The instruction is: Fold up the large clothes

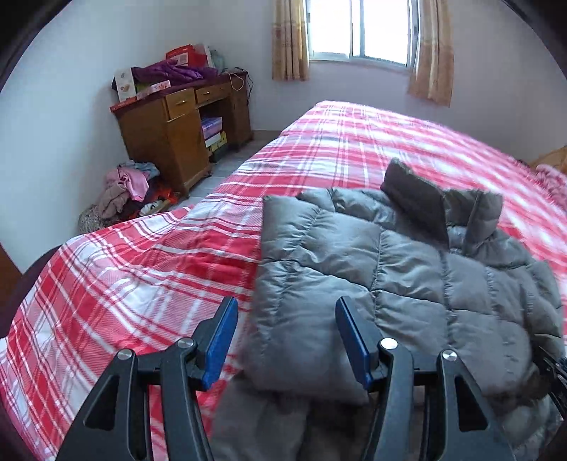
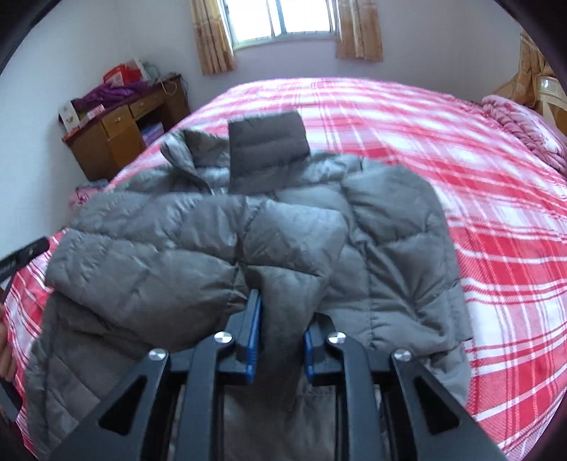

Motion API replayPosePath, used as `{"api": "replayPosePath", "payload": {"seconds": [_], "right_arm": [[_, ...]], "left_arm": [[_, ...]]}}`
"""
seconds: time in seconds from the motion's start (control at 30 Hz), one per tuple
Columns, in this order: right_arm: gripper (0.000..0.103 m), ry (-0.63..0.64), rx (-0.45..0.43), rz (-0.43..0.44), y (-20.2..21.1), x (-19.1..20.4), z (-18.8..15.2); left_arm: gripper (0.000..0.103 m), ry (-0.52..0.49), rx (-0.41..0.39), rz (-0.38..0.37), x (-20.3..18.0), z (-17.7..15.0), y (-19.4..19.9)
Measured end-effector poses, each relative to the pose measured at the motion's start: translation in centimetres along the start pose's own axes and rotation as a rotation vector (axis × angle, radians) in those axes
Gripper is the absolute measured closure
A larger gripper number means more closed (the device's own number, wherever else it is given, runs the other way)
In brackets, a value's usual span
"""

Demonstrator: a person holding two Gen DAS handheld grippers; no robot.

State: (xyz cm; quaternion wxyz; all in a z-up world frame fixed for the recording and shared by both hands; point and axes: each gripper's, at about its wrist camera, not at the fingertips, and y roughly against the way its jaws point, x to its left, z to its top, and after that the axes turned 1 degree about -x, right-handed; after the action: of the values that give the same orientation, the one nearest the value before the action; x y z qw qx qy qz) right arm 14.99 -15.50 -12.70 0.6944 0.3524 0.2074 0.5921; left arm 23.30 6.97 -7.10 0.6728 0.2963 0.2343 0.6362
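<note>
A grey quilted puffer jacket (image 1: pixel 407 269) lies on the red and white plaid bed (image 1: pixel 149 269), collar toward the window. My left gripper (image 1: pixel 287 312) is open and empty, its blue pads spread just above the jacket's left edge. In the right wrist view the jacket (image 2: pixel 170 248) is partly folded, with a dark sleeve cuff (image 2: pixel 265 149) lying over the collar. My right gripper (image 2: pixel 283 315) is shut on a fold of the jacket's cloth (image 2: pixel 283 294), which bulges up between the blue pads. The bed cover (image 2: pixel 496 230) spreads to the right.
A wooden desk (image 1: pixel 177 131) piled with boxes and a purple garment stands by the left wall. A heap of clothes (image 1: pixel 127 191) lies on the floor beside it. A curtained window (image 1: pixel 358 28) is at the back. A pink blanket (image 2: pixel 524 127) lies at the bed's far right.
</note>
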Motion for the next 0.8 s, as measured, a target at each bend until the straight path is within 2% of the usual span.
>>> {"api": "replayPosePath", "payload": {"seconds": [0.07, 0.2, 0.27, 0.3, 0.33, 0.43, 0.57, 0.63, 0.7, 0.8], "right_arm": [[0.08, -0.005, 0.006, -0.003, -0.4, -0.6, -0.4], [0.077, -0.008, 0.01, -0.008, -1.0, -1.3, -0.9], [0.075, -0.004, 0.017, -0.003, -1.6, -1.5, -1.0], [0.074, -0.001, 0.017, -0.002, -1.6, -1.6, -1.1], [0.074, 0.008, 0.016, -0.006, -1.8, -1.6, -1.3], [0.073, 0.019, 0.005, -0.003, -2.1, -1.8, -1.4], [0.073, -0.015, -0.004, 0.02, -2.2, -2.5, -1.5], [0.071, 0.002, 0.002, 0.004, -2.0, -2.2, -1.5], [0.059, 0.037, 0.014, -0.026, -1.1, -1.9, -1.5], [0.053, 0.029, 0.0, -0.06, 1.6, -3.0, -1.4]], "left_arm": [[0.045, -0.012, 0.028, 0.042, -0.6, -0.4, -1.5], [0.043, 0.03, 0.08, 0.026, -0.2, -1.9, -4.0], [0.036, 0.063, 0.064, 0.019, 0.4, -2.7, -4.6], [0.027, 0.072, 0.043, 0.034, 0.5, -3.3, -4.9], [0.022, 0.077, 0.039, 0.04, 0.5, -3.6, -5.1], [0.02, 0.109, 0.063, 0.005, 1.2, -3.8, -5.9], [0.019, 0.068, 0.057, 0.051, 0.4, -3.7, -6.0], [0.019, 0.063, 0.054, 0.06, 0.3, -3.6, -5.9], [0.019, 0.074, 0.055, 0.051, 0.4, -3.7, -5.8], [0.018, 0.115, 0.051, 0.018, 1.2, -3.9, -5.6]]}}
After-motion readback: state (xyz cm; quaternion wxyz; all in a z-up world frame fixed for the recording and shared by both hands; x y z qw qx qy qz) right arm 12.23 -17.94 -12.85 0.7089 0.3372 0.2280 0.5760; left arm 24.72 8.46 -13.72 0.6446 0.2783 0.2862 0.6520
